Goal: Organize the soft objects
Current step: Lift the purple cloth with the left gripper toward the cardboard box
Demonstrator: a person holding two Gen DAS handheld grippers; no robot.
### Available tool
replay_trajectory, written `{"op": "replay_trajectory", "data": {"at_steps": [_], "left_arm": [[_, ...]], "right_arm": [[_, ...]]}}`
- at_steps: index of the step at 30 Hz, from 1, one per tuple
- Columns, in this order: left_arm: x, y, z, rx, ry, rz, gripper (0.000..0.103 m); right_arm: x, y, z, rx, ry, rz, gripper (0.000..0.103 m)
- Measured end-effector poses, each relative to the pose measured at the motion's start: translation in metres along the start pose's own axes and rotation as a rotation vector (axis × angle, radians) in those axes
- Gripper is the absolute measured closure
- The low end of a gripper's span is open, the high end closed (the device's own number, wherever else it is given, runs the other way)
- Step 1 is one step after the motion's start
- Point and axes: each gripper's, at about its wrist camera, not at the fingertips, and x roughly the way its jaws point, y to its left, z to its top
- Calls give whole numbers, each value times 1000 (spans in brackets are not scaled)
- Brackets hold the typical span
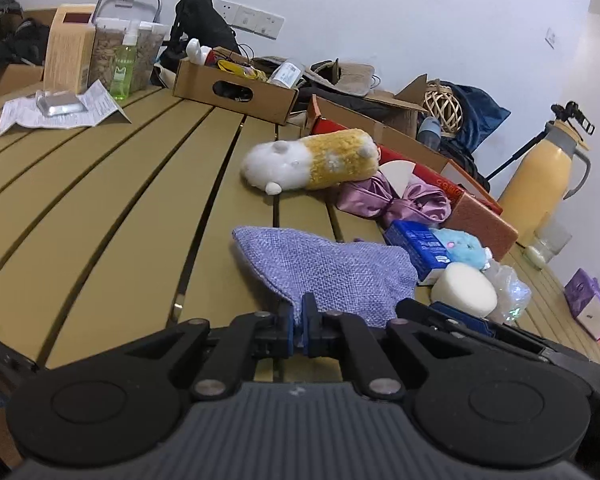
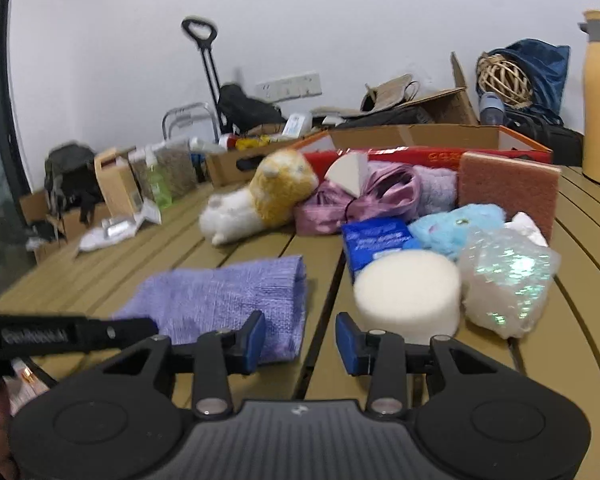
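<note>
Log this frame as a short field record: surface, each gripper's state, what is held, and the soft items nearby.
surface: slatted tan table
left gripper: shut on purple knit cloth, pinching its near edge
right gripper: open, holding nothing, above the table between the cloth and white round sponge
cloth position: lying flat on the slats
other soft items: yellow and white plush, pink satin bow, blue fluffy toy, iridescent wrapped bundle
also there: blue packet, pink scouring pad
</note>
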Motion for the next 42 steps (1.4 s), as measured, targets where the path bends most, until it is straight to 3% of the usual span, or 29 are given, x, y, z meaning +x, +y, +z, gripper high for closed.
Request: {"op": "replay_trajectory", "data": {"at_steps": [6, 12, 13, 15, 20, 27, 29, 30, 33, 35, 39, 42], "left_arm": [[11, 1, -1, -9, 19, 9, 98], [8, -4, -5, 8, -2, 16, 98], [8, -6, -5, 23, -2, 14, 98], [7, -13, -7, 60, 12, 0, 98], [7, -25, -12, 78, 20, -15, 99], [-9, -42, 6, 63, -52, -140, 99], [-7, -47, 12, 89, -45, -109, 99], [-5, -47, 12, 99, -39, -81, 99], [3, -38, 7, 103, -11, -10, 99], [9, -29, 5, 95, 14, -4, 99], [19, -21, 1, 101, 44, 14, 99], [19, -17, 2, 100, 36, 11, 99]], "right_arm": [[4, 11, -2, -108, -37, 10, 66], [8, 5, 0, -115, -24, 52, 67], [6, 6, 0, -128, -23, 51, 72], [2, 8, -2, -160, -26, 74, 97], [-9, -2, -4, -120, -28, 63, 103], [-30, -22, 15, -81, -92, 87, 103], [-24, -29, 24, -58, -53, 127, 103], [-18, -32, 27, -26, -36, 140, 103], [-5, -41, 33, 44, -53, 131, 83], [5, -39, 36, 60, -56, 116, 58], [23, -22, 37, 20, -37, 97, 52], [29, -15, 37, -8, -28, 101, 57]]}}
